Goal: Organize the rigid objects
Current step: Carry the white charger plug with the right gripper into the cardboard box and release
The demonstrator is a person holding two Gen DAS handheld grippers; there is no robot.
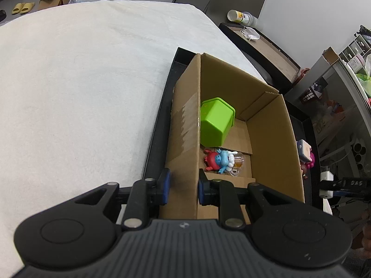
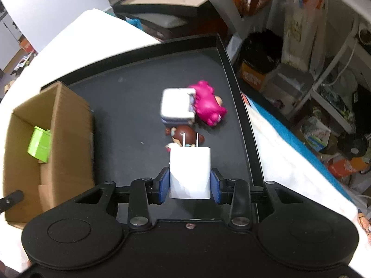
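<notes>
My left gripper (image 1: 184,186) is shut on the near left wall of the cardboard box (image 1: 185,125), one pad outside, one inside. In the box lie a green cup (image 1: 216,121) on its side and a red and blue toy figure (image 1: 220,159). My right gripper (image 2: 189,186) is shut on a white plug charger (image 2: 190,172), prongs pointing forward, held above the black tray (image 2: 129,106). On the tray lie a white-lidded box (image 2: 177,107), a pink toy (image 2: 207,103) and a brown-haired figure (image 2: 185,135). The cardboard box (image 2: 67,125) stands left in the right wrist view.
The black tray (image 1: 155,134) rests on a white cloth-covered table (image 1: 81,88). Beyond the tray's right edge (image 2: 241,106) are shelves, bags and clutter (image 2: 301,46). A dark side table with a cup (image 1: 238,16) stands behind.
</notes>
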